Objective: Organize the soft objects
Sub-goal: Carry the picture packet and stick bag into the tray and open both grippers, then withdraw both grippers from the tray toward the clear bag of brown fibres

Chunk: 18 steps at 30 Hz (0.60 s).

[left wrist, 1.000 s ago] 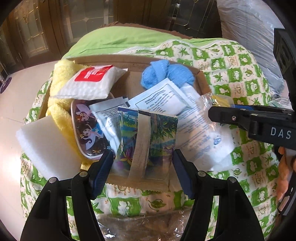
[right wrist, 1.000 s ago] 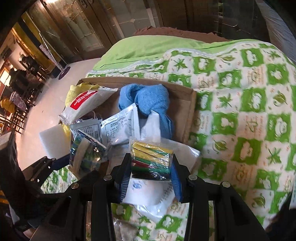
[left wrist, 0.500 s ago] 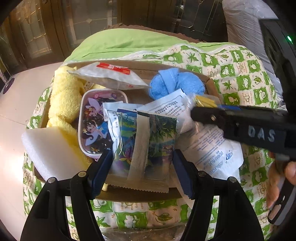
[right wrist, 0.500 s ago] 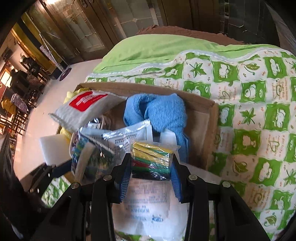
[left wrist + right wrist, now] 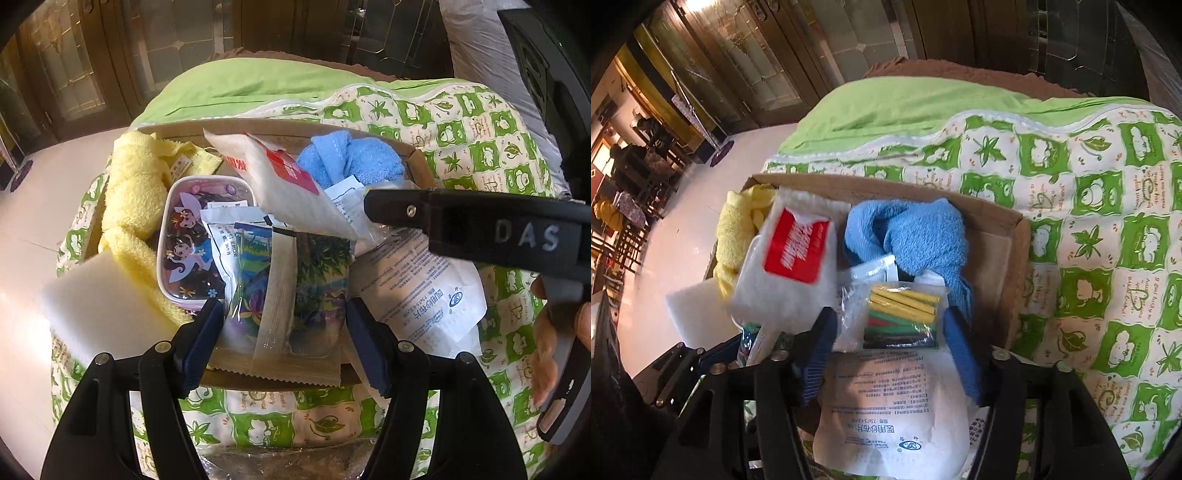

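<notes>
Two grippers work over one cardboard box [image 5: 1015,243] that sits on a green-and-white patterned quilt [image 5: 1108,221]. Right gripper [image 5: 886,347], lower centre of the right wrist view: jaws opening, with a clear bag of coloured sticks [image 5: 901,314] between them; a gap shows on both sides of the bag, so the pads no longer press it. The bag lies at the near edge of the box, on a white printed gauze packet [image 5: 890,410] and just below the blue towel [image 5: 908,236]. Judgement: this is a release, the bag being left where the flat packet supports it. Left gripper [image 5: 284,332], lower centre of the left wrist view: fingers spread wide on either side of a colourful foil packet [image 5: 291,291] that stands on edge against the near wall of the box; the pads appear to touch its sides, so I read it as a wide grip, probably steadying the packet upright. A white pouch with a red label [image 5: 291,184] leans across the middle of the box, tilted over the other packets. Left side of the frame: yellow towel [image 5: 136,192], white sponge block [image 5: 99,306], and a cartoon-printed lidded case [image 5: 188,240] beside the towel. The box looks nearly full; the task seems well advanced.
</notes>
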Each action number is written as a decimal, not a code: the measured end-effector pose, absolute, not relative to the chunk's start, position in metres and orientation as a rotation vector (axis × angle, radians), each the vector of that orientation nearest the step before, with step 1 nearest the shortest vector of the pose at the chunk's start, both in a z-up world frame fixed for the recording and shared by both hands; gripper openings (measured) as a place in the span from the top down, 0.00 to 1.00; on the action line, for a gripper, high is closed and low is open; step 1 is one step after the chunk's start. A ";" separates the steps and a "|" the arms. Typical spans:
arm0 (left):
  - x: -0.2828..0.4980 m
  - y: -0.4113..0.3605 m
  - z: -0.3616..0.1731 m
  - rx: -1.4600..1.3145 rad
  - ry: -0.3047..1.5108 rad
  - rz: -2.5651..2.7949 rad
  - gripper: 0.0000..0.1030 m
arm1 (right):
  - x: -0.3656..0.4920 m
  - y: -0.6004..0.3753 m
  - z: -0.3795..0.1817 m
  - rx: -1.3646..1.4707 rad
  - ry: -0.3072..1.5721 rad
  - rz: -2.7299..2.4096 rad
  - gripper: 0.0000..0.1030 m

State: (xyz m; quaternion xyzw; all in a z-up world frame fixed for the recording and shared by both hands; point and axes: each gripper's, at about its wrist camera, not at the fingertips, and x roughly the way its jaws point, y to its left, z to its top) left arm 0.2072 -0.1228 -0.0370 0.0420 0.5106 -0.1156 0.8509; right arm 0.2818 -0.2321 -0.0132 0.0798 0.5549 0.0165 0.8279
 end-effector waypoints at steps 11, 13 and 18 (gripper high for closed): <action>0.186 -0.124 -0.020 0.121 1.028 -0.232 0.26 | 0.253 -0.240 0.007 0.238 1.132 0.037 0.19; 0.181 -0.124 -0.020 0.129 1.027 -0.230 0.26 | 0.245 -0.241 0.010 0.250 1.129 0.037 0.17; 0.167 -0.125 -0.017 0.139 1.020 -0.228 0.26 | 0.221 -0.244 0.017 0.272 1.123 0.030 0.11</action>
